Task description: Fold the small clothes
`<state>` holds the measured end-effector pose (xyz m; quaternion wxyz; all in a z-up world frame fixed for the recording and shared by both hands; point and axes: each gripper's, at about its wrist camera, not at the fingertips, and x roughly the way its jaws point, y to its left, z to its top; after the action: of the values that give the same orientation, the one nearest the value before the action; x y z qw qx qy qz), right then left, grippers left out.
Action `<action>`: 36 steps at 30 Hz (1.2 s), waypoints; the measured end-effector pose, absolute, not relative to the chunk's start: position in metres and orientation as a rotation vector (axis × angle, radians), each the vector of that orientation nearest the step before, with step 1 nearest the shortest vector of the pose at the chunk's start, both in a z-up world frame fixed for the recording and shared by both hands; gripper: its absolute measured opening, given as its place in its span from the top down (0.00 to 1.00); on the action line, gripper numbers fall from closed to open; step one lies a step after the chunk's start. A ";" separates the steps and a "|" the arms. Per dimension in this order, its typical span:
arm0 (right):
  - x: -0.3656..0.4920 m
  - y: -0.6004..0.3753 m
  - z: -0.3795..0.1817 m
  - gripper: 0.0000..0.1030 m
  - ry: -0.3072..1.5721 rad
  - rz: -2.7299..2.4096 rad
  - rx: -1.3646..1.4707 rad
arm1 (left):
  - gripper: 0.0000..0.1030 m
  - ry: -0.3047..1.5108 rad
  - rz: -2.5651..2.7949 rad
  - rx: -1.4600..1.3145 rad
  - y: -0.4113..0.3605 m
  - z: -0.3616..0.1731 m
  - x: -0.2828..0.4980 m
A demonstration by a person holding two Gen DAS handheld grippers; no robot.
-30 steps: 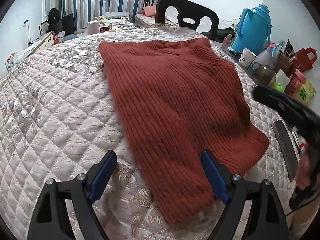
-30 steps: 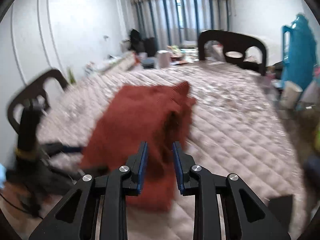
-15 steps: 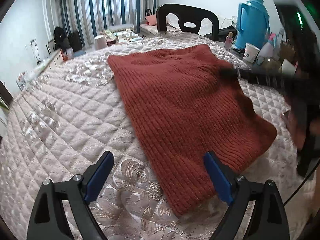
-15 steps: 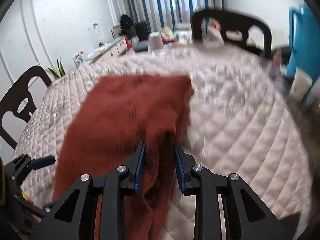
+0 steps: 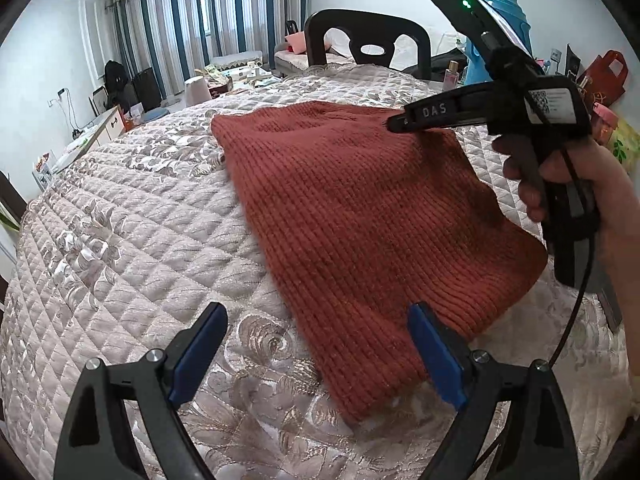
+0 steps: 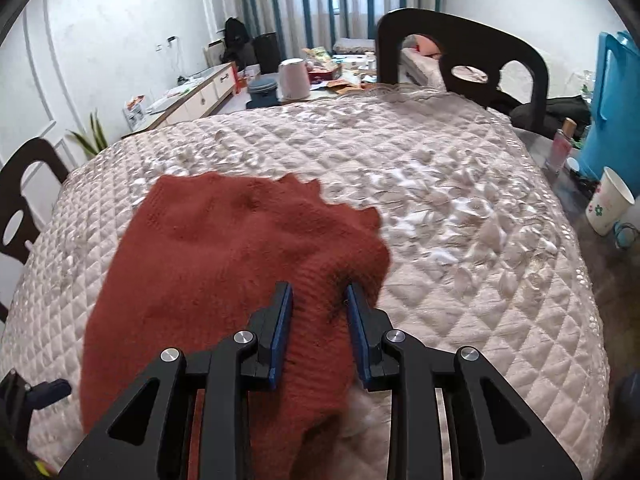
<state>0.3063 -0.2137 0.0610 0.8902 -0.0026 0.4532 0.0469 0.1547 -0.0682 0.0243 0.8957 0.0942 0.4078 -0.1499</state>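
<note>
Soft daylight through the curtained window [image 5: 208,20], fisheye bending at dark corners, slight blur nearby.

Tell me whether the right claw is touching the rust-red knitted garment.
Touching: the right wrist view shows the right claw with the rust-red knitted garment bunched between its blue pads, pressed on both sides.

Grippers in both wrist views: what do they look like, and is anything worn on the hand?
Both are black plastic with blue finger pads and silver screws. The right gripper carries white "DAS" lettering, a QR label, a green light and a black cable. The hand on its handle is bare; no sleeve shows.
</note>
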 end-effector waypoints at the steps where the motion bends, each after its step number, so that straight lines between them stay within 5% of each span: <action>1: 0.308 -0.218 0.061 0.73 0.947 0.067 -0.006 | 0.10 0.844 -0.311 0.195 -0.068 0.025 0.155; 16: 0.244 -0.234 0.108 0.71 0.820 0.158 0.046 | 0.10 0.762 -0.315 0.152 -0.058 0.051 0.149; 20: 0.247 -0.225 0.087 0.67 0.881 0.181 0.034 | 0.10 0.786 -0.324 0.078 -0.048 0.054 0.154; 22: 0.247 -0.223 0.072 0.55 0.926 0.181 0.022 | 0.10 0.796 -0.329 0.033 -0.040 0.056 0.156; 36: 0.239 -0.221 0.068 0.53 0.939 0.188 0.041 | 0.10 0.777 -0.270 0.017 -0.024 0.064 0.169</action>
<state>0.2392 -0.2214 0.0679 0.8874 0.0197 0.4517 0.0903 0.1691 -0.0235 0.0640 0.9165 0.0084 0.3778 -0.1312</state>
